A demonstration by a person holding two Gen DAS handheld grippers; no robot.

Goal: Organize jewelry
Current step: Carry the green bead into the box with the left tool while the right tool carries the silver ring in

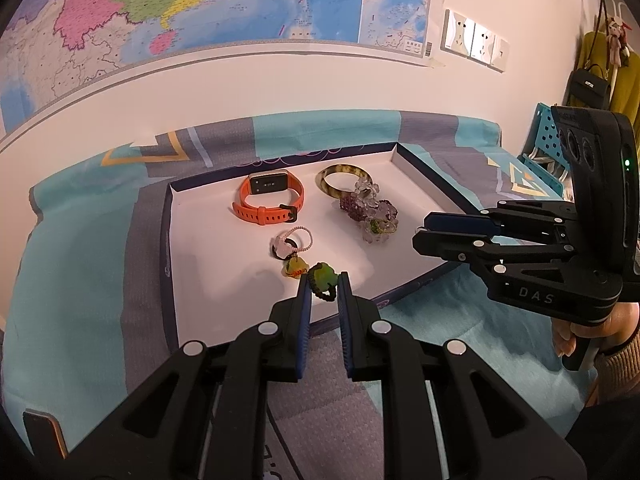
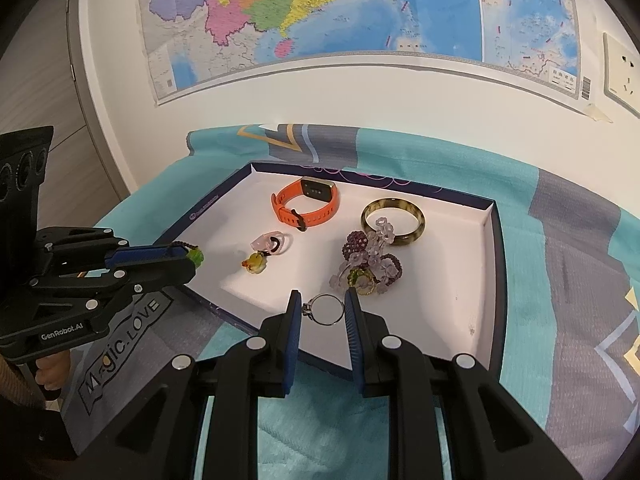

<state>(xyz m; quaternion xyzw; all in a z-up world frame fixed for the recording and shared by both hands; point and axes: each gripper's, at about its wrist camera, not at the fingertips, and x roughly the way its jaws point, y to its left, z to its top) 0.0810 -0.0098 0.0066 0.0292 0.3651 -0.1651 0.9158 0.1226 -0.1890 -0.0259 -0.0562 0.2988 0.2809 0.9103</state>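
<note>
a green charm on a dark cord (image 1: 323, 278) is pinched between the blue pads of the left gripper (image 1: 324, 280), held just over the near edge of the white-lined tray (image 1: 208, 264), and a thin metal ring (image 2: 326, 310) is clamped across its width by the right gripper (image 2: 323, 308), also above the tray's near rim. both sets of fingers are drawn in close, each around its own small piece, with nothing spread. inside the tray an orange watch (image 1: 270, 200) is seen at the back, a mottled bangle (image 1: 344, 182) beside it, a purple bead cluster (image 1: 370, 216) touching the bangle, and a pink charm with a yellow pendant (image 1: 290, 252) lying nearer the front. the step in hand is judged to be placement of the two held pieces into the tray. it would be done well if each piece were carried past the rim and lowered onto bare white floor, well apart from the bead cluster and the pink charm, so cords are not tangled. the ring is best set down flat before the pads are let go, since it could roll. the charm's cord should be laid, not dropped. one piece at a time is advised, so the two grippers are kept from crossing.
</note>
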